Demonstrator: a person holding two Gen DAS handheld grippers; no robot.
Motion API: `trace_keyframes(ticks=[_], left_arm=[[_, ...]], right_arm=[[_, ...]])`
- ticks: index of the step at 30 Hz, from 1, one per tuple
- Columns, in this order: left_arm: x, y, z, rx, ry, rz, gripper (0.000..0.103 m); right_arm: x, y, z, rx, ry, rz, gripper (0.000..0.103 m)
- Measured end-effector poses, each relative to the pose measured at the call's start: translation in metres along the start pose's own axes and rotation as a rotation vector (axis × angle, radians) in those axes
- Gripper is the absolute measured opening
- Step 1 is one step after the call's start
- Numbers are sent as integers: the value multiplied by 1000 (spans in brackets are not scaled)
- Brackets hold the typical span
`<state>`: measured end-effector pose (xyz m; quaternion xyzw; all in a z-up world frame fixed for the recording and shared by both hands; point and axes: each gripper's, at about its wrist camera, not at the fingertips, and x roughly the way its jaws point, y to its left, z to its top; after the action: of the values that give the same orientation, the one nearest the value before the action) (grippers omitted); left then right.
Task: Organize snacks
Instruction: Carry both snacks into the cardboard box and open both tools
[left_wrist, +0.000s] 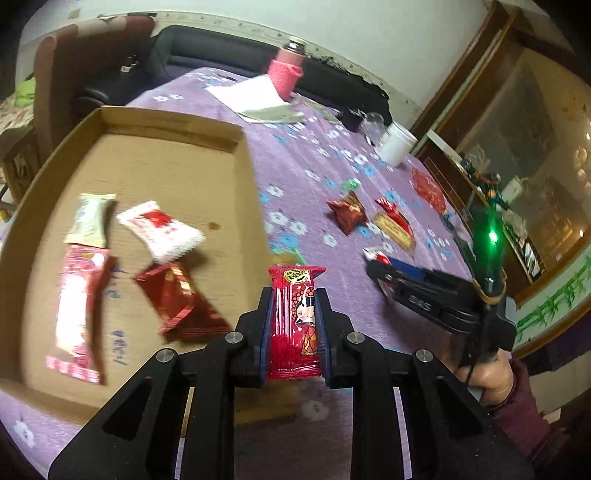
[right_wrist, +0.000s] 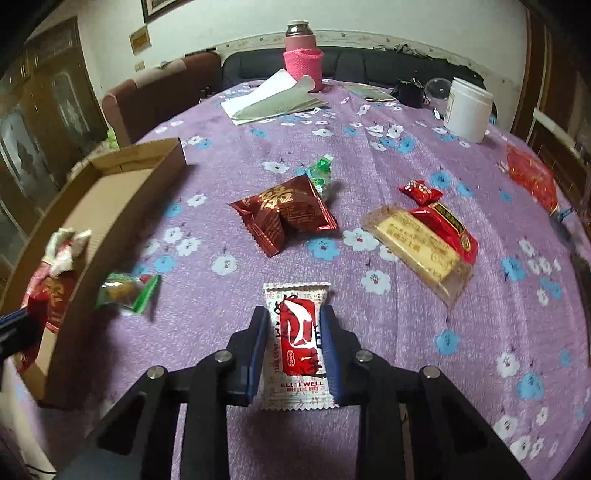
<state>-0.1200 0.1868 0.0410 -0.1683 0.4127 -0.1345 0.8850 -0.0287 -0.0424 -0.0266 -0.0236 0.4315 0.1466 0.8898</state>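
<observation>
My left gripper (left_wrist: 294, 295) is shut on a red snack packet with a cartoon figure (left_wrist: 294, 325), held above the right wall of the cardboard tray (left_wrist: 255, 192). The tray holds several packets, among them a white-and-red one (left_wrist: 160, 229) and a dark red one (left_wrist: 177, 299). My right gripper (right_wrist: 294, 317) is shut on a white-and-red sachet (right_wrist: 297, 343) low over the purple floral tablecloth (right_wrist: 406, 332). On the cloth lie a dark red packet (right_wrist: 286, 216), a yellow cake in red wrap (right_wrist: 421, 243), a small red candy (right_wrist: 421, 192) and two green candies (right_wrist: 127, 291), (right_wrist: 320, 173).
A pink-sleeved flask (right_wrist: 303, 59), papers (right_wrist: 273, 99), a white tub (right_wrist: 467, 109) and a dark cup (right_wrist: 410, 92) stand at the table's far side. A red bag (right_wrist: 532, 177) lies at the right edge. Chairs and a dark sofa stand behind the table.
</observation>
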Motion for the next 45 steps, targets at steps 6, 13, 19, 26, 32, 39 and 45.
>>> trace_keyframes(ticks=[6, 13, 19, 26, 32, 39, 45], left_arm=[[-19, 32, 10, -48, -50, 33, 20], [-36, 67, 16, -109, -92, 82, 20], [-30, 75, 12, -112, -64, 136, 20], [-11, 80, 2, -99, 4, 195, 20], [-11, 83, 0, -110, 17, 176, 25], [-21, 87, -1, -136, 0, 140, 25], [-29, 98, -1, -182, -6, 127, 25]], right_arm=[[-19, -4, 5, 46, -37, 85, 31], [-38, 30, 20, -8, -75, 167, 31], [-33, 72, 35, -71, -48, 256, 31], [-12, 127, 50, -177, -11, 287, 31], [12, 156, 52, -219, 32, 279, 31], [33, 172, 59, -239, 56, 253, 33], [39, 169, 64, -208, 62, 275, 40]])
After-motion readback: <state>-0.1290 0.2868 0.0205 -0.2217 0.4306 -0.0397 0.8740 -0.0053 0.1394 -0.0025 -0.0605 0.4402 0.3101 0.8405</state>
